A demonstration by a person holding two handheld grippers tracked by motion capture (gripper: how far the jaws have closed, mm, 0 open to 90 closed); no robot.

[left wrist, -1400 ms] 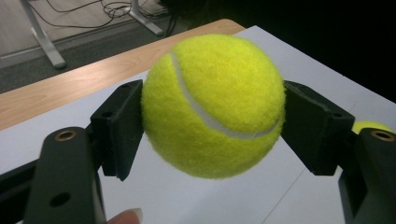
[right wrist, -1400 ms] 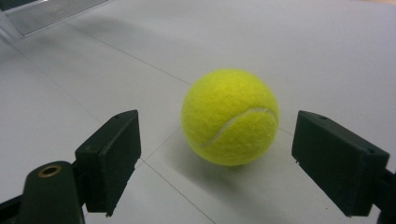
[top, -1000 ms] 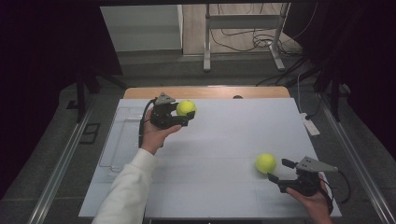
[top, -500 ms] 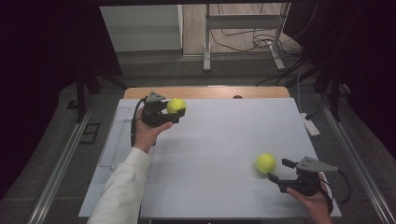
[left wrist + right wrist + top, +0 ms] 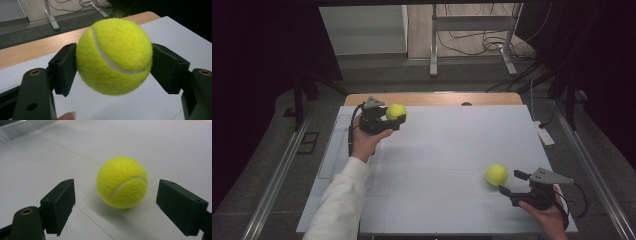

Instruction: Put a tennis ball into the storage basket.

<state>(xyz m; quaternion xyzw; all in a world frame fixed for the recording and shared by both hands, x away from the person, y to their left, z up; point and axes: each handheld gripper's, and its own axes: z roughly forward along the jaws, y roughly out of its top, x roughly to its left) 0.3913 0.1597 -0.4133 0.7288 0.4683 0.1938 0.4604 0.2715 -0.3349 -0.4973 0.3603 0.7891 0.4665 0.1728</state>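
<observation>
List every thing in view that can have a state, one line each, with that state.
Left tongs: shut on the far tennis ball, held above the white table top.
Far tennis ball: clamped between both pads, lifted off the table.
Right tongs: open, pads apart on either side of the near tennis ball, not touching it.
Near tennis ball: resting free on the white table top.

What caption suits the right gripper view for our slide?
The open right gripper faces a tennis ball resting on the white table, jaws apart from it.
</observation>
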